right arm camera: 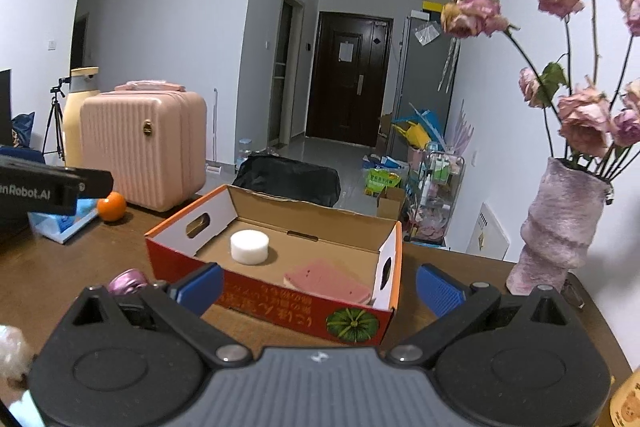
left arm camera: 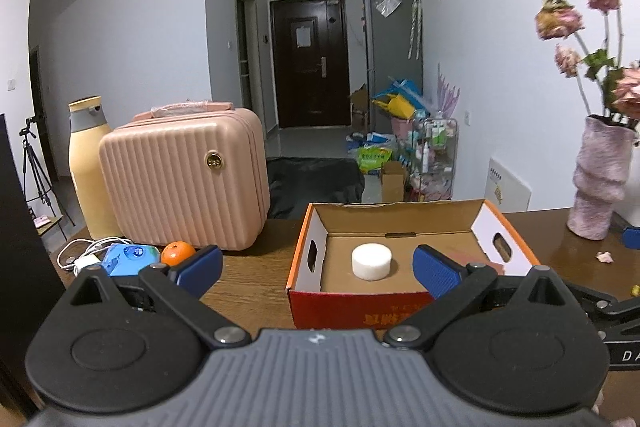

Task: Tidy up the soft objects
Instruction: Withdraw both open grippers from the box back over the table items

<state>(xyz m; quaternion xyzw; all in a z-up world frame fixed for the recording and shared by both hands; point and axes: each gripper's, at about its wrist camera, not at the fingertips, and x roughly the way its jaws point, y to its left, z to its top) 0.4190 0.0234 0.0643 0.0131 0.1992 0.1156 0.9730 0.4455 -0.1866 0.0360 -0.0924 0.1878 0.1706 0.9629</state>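
I have the wooden table (right arm camera: 52, 267) in both wrist views, and on it the open cardboard box (right arm camera: 188, 251), red and orange outside, which I take as the collection bin for the soft items. It sits directly ahead of both grippers, its long axis running left to right across my view.

Contents of the box:
1. A white foam cylinder (right arm camera: 249, 246), upright on the floor of the box toward its left half.
2. A pink flat sponge (right arm camera: 326, 285), lying flat in the near right corner.

The left gripper (left arm camera: 316, 269) is spread wide and carries nothing; its right pad overlaps the box's near right portion in its own view. The right gripper (right arm camera: 318, 287) is likewise wide and empty, its fingers straddling the box's near wall.

Governing relation for the next move: outside the box, a pink-purple rounded object (right arm camera: 127, 282) lies on the table just beside the box's near left corner, partly hidden behind the right gripper's left finger. I cannot identify it with certainty. If it is the next soft item, it lies left of the right gripper's centreline, so I judge a short leftward shift necessary before closing.

A white fluffy object (right arm camera: 12, 351) shows at the far left edge, too blurred to identify.
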